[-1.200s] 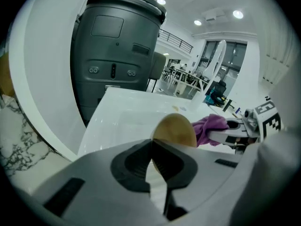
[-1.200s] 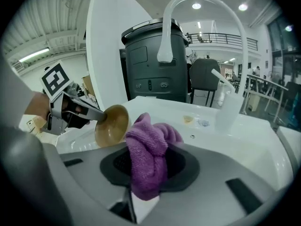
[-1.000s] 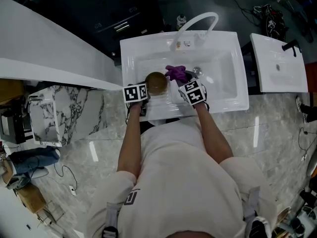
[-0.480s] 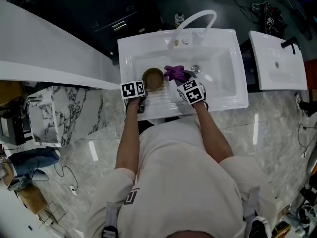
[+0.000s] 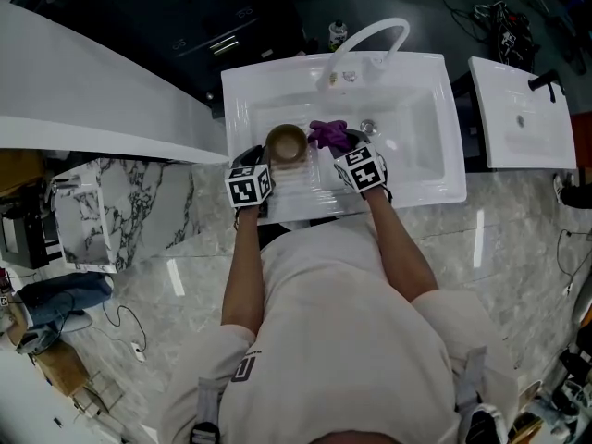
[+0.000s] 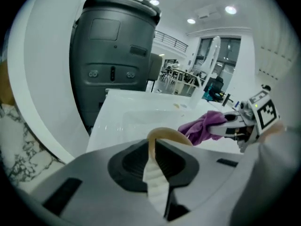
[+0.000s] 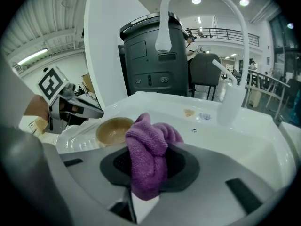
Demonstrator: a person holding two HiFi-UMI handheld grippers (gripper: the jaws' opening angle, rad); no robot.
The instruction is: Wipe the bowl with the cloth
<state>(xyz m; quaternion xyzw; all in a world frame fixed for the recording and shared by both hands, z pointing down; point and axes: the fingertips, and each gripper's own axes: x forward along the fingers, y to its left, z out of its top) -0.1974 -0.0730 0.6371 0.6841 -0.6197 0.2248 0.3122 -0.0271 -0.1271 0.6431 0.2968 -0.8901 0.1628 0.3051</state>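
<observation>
Our left gripper is pinched on the rim of the tan bowl; head view hides that grip. Right gripper is clamped on the purple cloth. Only head view places the bowl over the white sink, left side, with the cloth just beside it.

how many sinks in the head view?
2. One sink at centre, under the white faucet, where the work is going on; a second sink at the far right, with a dark tap. None appears hidden.
</observation>
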